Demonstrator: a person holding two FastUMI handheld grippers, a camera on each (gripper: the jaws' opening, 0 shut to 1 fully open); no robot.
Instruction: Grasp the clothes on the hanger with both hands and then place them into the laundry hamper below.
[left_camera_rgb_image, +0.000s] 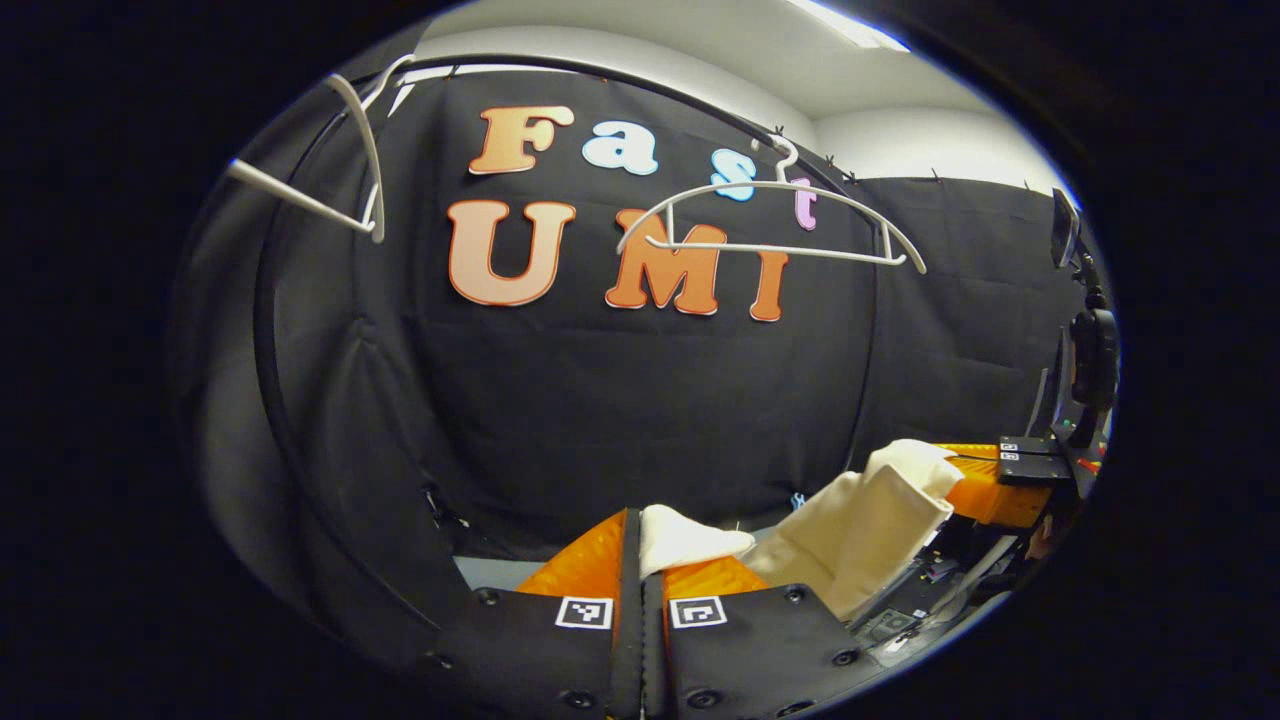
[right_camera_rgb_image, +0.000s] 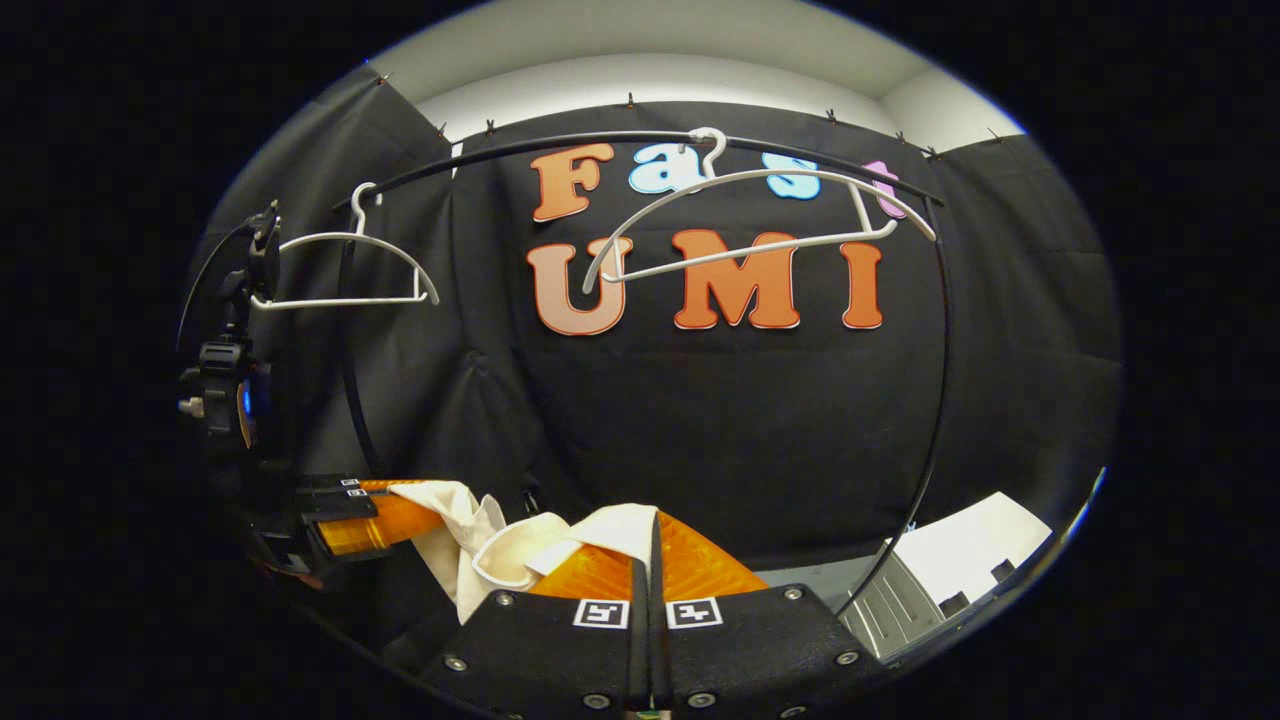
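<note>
Left claw (left_camera_rgb_image: 641, 560) clamped on cream garment (left_camera_rgb_image: 850, 540), right claw (right_camera_rgb_image: 650, 560) clamped on the same cloth, two bare white hangers (right_camera_rgb_image: 760, 210) on black rail (right_camera_rgb_image: 560, 145) above

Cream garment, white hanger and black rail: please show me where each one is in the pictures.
cream garment (left_camera_rgb_image: 860, 535): left gripper view, on its broad hanging fold.
white hanger (right_camera_rgb_image: 760, 178): right gripper view, on its curved upper arm.
black rail (right_camera_rgb_image: 560, 142): right gripper view, on the bar above the hangers.
</note>
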